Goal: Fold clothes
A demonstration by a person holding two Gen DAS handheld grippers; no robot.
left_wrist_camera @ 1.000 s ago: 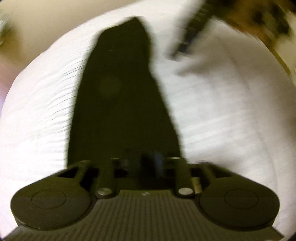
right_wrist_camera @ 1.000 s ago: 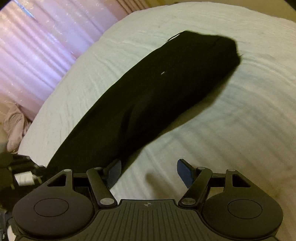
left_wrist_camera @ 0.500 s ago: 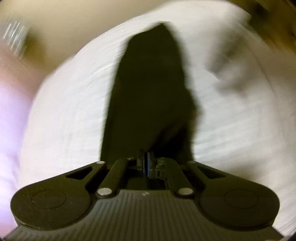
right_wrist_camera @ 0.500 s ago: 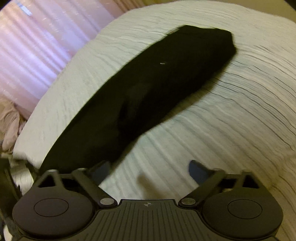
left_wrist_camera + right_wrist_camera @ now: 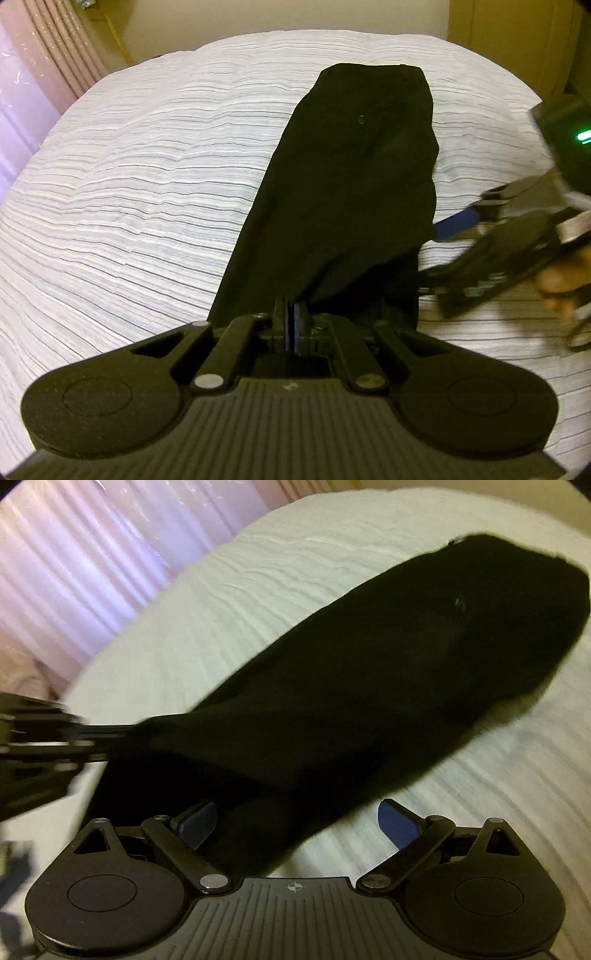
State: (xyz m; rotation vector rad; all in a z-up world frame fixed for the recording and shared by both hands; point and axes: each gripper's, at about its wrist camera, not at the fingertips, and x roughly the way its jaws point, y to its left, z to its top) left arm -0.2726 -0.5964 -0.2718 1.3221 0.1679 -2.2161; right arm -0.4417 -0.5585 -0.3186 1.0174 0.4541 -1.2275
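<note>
The black garment (image 5: 347, 177), apparently trousers folded lengthwise, lies along the middle of the bed (image 5: 140, 177), its broad end toward the far edge and its narrow end at the near edge, lifted off the white striped cover.

The left gripper (image 5: 291, 317) has its jaws together, clamped on the near edge of the garment; cloth rises in a tent from the pads. Whether one layer or all layers are caught cannot be told, since the black fabric hides its own folds.

The right gripper (image 5: 295, 821) stands with jaws wide apart. The near end of the garment lies between its blue pads (image 5: 399, 823), but neither pad presses on it. In the left wrist view this gripper comes in from the right edge, a hand (image 5: 561, 277) behind it, one pad tip just beside the cloth's side edge.

Risks, as judged:
- The garment is held at one point only. If lifted now, the free corner is likely to sag and twist the fold out of line.
- If the right gripper closes on the top layer alone, the layers may part.
- A short bite by the left pads could slip under the garment's weight.
- Dragging may rumple the cover.
</note>
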